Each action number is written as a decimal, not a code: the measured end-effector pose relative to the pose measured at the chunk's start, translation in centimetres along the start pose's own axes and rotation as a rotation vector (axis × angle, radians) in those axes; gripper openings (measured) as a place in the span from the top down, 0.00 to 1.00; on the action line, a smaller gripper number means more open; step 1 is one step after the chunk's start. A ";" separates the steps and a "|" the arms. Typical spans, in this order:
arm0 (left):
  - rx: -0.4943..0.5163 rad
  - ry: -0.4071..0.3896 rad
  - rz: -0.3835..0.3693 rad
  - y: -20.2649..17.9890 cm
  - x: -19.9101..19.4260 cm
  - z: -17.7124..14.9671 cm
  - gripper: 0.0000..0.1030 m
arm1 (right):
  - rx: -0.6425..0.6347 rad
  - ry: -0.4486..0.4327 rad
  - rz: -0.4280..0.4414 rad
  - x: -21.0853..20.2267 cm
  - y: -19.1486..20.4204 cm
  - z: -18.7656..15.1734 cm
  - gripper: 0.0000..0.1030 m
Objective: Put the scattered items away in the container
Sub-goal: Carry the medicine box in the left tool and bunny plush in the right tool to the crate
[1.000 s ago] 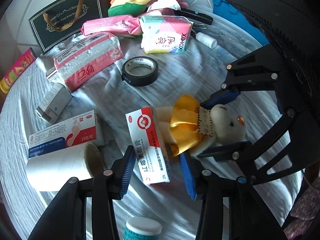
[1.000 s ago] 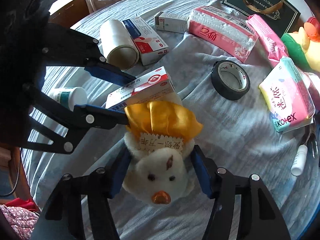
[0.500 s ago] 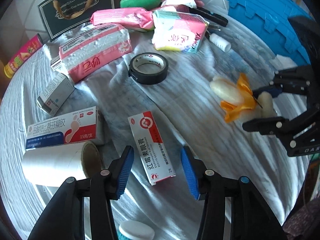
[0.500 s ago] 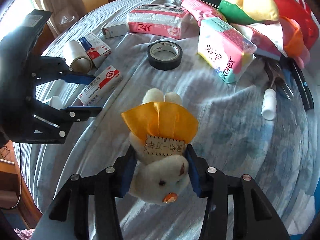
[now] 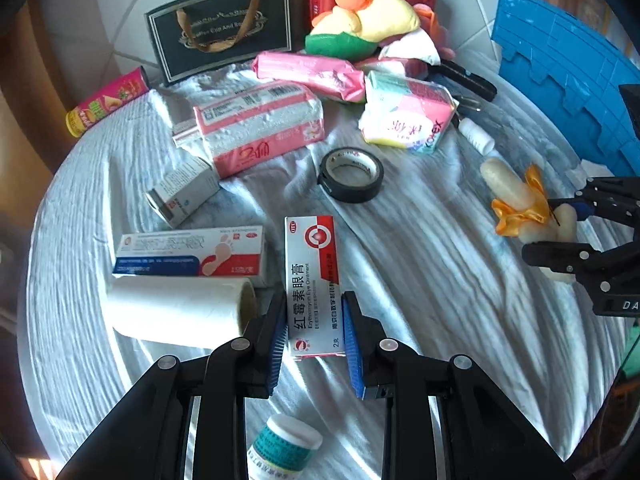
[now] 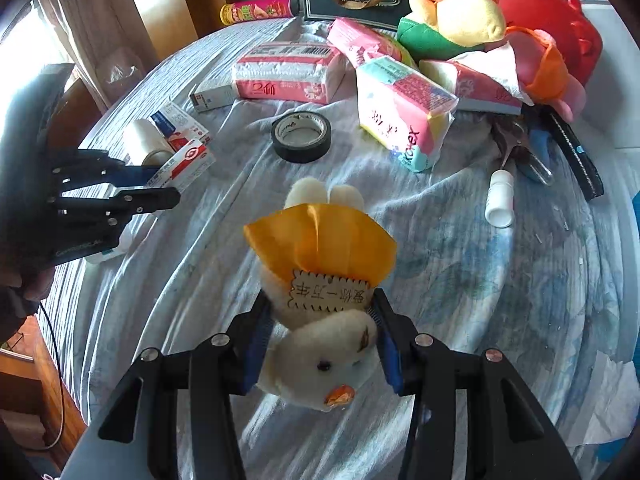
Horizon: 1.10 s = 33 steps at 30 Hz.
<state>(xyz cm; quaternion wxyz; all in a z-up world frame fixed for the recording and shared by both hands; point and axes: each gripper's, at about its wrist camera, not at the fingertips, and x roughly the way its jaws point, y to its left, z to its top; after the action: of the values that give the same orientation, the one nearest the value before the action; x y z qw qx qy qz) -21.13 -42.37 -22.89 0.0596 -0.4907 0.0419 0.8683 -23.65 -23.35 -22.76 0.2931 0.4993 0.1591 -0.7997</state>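
As my left gripper (image 5: pixel 314 330) clamped the ointment box (image 5: pixel 312 280), both claws were loaded.
Right gripper (image 6: pixel 324 344) gripped the plush bear (image 6: pixel 320 360); blue container (image 5: pixel 568 92) at two o'clock came next.

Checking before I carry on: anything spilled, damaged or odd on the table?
Nothing spilled or broken. Only oddity: the plush toy hangs head-down in the right hand-held gripper. The left hand-held gripper holds the ointment box squarely.

Two plush toys (image 6: pixel 320 320) (image 6: pixel 460 20), one tape roll (image 6: pixel 301 137), three medicine boxes (image 5: pixel 312 284) (image 5: pixel 192 252) (image 5: pixel 182 192).
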 end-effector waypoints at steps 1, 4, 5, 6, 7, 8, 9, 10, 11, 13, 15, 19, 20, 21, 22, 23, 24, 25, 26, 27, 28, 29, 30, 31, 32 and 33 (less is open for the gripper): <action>0.003 -0.019 0.020 -0.3 -0.8 0.3 0.75 | 0.003 -0.021 -0.010 -0.5 0.0 0.1 0.55; 0.009 -0.081 0.064 -1.4 -3.3 1.6 0.75 | 0.016 -0.081 -0.038 -2.3 0.1 0.8 0.55; 0.008 -0.103 0.079 -1.7 -4.2 2.0 0.75 | 0.023 -0.101 -0.046 -3.1 -0.1 0.9 0.55; 0.005 -0.125 0.093 -2.2 -5.1 2.6 0.75 | 0.029 -0.121 -0.054 -4.0 -0.4 1.0 0.55; 0.001 -0.147 0.105 -2.6 -5.9 3.1 0.75 | 0.037 -0.140 -0.062 -5.0 -0.6 1.2 0.55; -0.002 -0.170 0.120 -3.0 -6.8 3.6 0.75 | 0.047 -0.160 -0.071 -5.9 -0.9 1.4 0.55; -0.005 -0.190 0.137 -3.5 -7.6 4.2 0.75 | 0.058 -0.179 -0.082 -6.9 -1.1 1.6 0.55; -0.005 -0.209 0.150 -4.0 -8.3 4.7 0.75 | 0.069 -0.198 -0.092 -7.9 -1.4 1.8 0.55; -0.005 -0.226 0.162 -4.5 -9.1 5.2 0.75 | 0.080 -0.219 -0.104 -8.9 -1.7 1.9 0.55; -0.008 -0.255 0.177 -5.6 -10.4 6.2 0.75 | 0.099 -0.264 -0.131 -11.2 -2.3 2.0 0.55; -0.011 -0.283 0.179 -6.7 -11.7 7.2 0.75 | 0.122 -0.311 -0.153 -13.7 -3.0 1.9 0.55; 0.001 -0.339 0.192 -10.0 -14.5 9.1 0.75 | 0.157 -0.416 -0.202 -19.3 -4.2 0.9 0.55; 0.007 -0.355 0.192 -11.0 -15.2 9.6 0.75 | 0.162 -0.441 -0.216 -20.7 -4.5 0.7 0.55; 0.021 -0.375 0.195 -12.2 -16.0 10.0 0.75 | 0.168 -0.466 -0.229 -22.1 -4.8 0.4 0.55; 0.030 -0.393 0.197 -13.4 -16.8 10.4 0.75 | 0.173 -0.489 -0.242 -23.5 -5.1 0.1 0.55; 0.031 -0.410 0.196 -14.7 -17.6 10.8 0.75 | 0.177 -0.512 -0.254 -24.9 -5.4 -0.3 0.55; 0.033 -0.427 0.196 -15.9 -18.4 11.1 0.75 | 0.179 -0.533 -0.267 -26.2 -5.8 -0.7 0.55; 0.034 -0.445 0.196 -17.2 -19.2 11.5 0.75 | 0.180 -0.554 -0.279 -27.5 -6.2 -1.1 0.55; 0.036 -0.462 0.195 -18.4 -19.9 11.9 0.75 | 0.183 -0.574 -0.291 -28.7 -6.8 -1.6 0.55; 0.037 -0.479 0.195 -19.7 -20.7 12.2 0.75 | 0.189 -0.591 -0.304 -29.9 -7.4 -2.2 0.55; 0.039 -0.495 0.194 -20.9 -21.5 12.5 0.75 | 0.196 -0.606 -0.314 -31.0 -8.1 -2.7 0.55; 0.040 -0.505 0.192 -22.2 -22.0 12.8 0.75 | 0.205 -0.621 -0.321 -32.2 -9.0 -3.4 0.55; 0.043 -0.512 0.192 -23.6 -22.5 13.0 0.75 | 0.214 -0.635 -0.331 -33.3 -9.9 -4.1 0.55; 0.047 -0.519 0.192 -25.0 -23.0 13.3 0.75 | 0.223 -0.647 -0.342 -34.4 -10.7 -5.0 0.55; 0.054 -0.528 0.191 -26.5 -23.4 13.4 0.75 | 0.232 -0.659 -0.352 -35.5 -11.6 -5.8 0.55; 0.060 -0.537 0.193 -28.0 -23.7 13.4 0.75 | 0.241 -0.669 -0.361 -36.6 -12.6 -6.8 0.55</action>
<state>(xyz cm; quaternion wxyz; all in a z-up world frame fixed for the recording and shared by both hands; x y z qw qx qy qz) -16.32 -14.41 3.98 0.0001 -0.2347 0.0968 0.9672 -14.70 1.52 6.28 0.1231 0.2061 0.0451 -0.9697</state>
